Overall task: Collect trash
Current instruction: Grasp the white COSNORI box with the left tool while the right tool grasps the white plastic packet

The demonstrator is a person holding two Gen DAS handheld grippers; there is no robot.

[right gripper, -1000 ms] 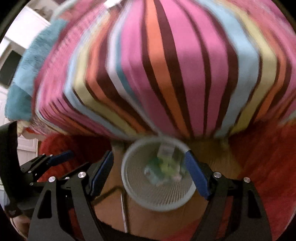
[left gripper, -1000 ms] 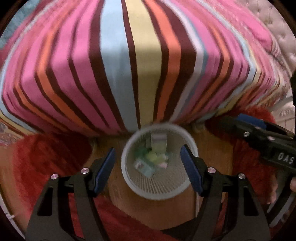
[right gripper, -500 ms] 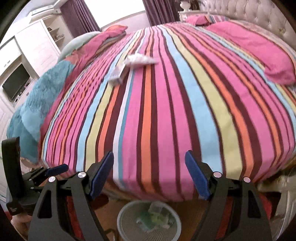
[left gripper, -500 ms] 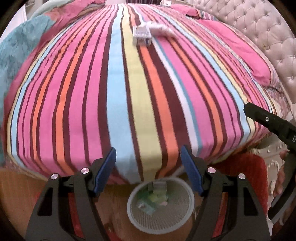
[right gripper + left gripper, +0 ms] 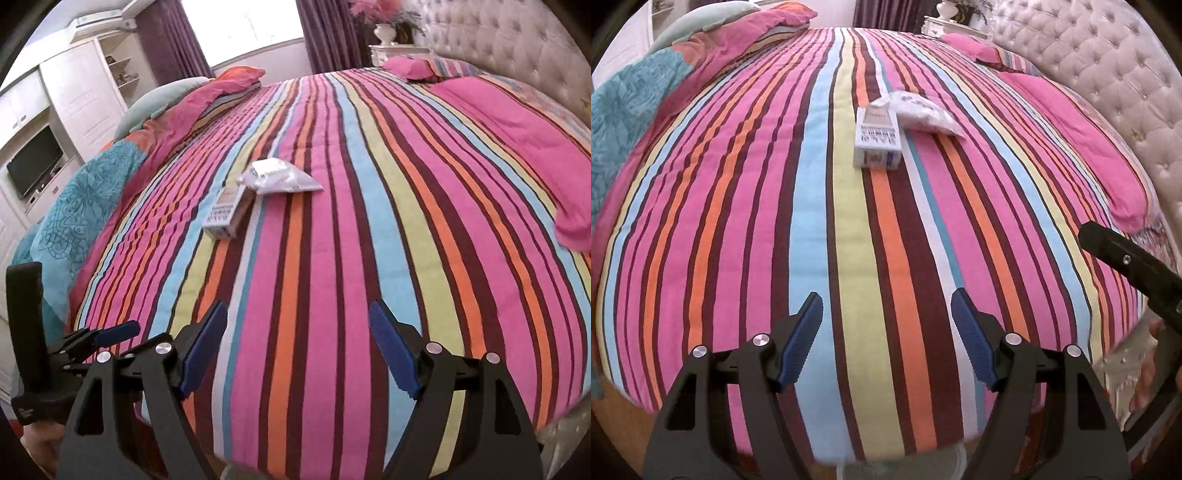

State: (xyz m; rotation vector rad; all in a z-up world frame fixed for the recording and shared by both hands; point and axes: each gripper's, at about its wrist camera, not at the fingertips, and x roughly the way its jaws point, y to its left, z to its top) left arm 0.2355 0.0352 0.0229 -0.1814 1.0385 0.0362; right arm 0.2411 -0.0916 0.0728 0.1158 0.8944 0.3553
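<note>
Above the near edge of the bed [image 5: 820,229], both tongs stood spread with nothing between the pads: the left gripper [image 5: 886,332] and the right gripper [image 5: 297,343] each framed only striped cover. A second before, both views had looked down into a white mesh bin holding a few pale wrappers; half a second before, the bin had slid to the bottom of each view; at this moment only a sliver of its rim [image 5: 901,467] showed under the left gripper (in the right view the same spot was too blurred to name). Both cameras had therefore swung up from the bin to the bed top. Judged from that, one drop-off was over and the reach for the next pieces had begun.

Two items of trash lay well ahead of the tongs, near the middle of the bed. The box [image 5: 877,138] was small, flat and white with blue print, lying face up along the stripes. The bag [image 5: 923,112] was a crumpled, pale plastic packet, just beyond the box and touching or overlapping its far end. In the right view the box [image 5: 223,212] sat left of the bag [image 5: 279,177]. Both looked light and easy to pinch.
</note>
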